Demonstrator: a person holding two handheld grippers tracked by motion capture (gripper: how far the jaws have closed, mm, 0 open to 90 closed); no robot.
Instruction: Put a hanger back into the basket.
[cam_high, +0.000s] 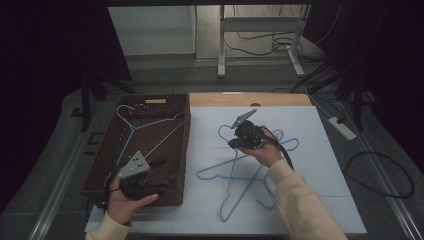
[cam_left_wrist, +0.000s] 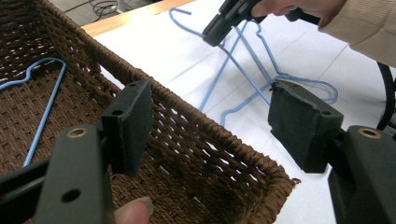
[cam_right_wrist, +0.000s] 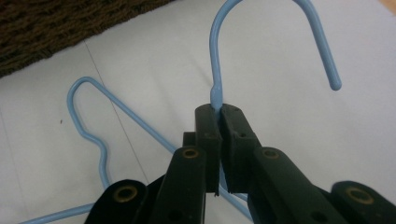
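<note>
Your right gripper (cam_right_wrist: 219, 114) pinches a hanger (cam_high: 235, 165) at its hook neck on the mat (cam_high: 310, 150), right of the basket (cam_high: 181, 150); your left gripper (cam_left_wrist: 210, 126) gapes empty over the near rim, so next, likely, lift it leftward in.

right gripper (cam_right_wrist: 219, 112) clamped on blue hanger (cam_right_wrist: 215, 70) neck, white table (cam_right_wrist: 280, 51)

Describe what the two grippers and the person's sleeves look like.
Both the left gripper and the right gripper are black, with two flat rectangular jaws on arms that carry brass-coloured rivets. Each has a grey three-cornered plate on top, and a black cable trails from the right one. The person wears cream long sleeves.
</note>
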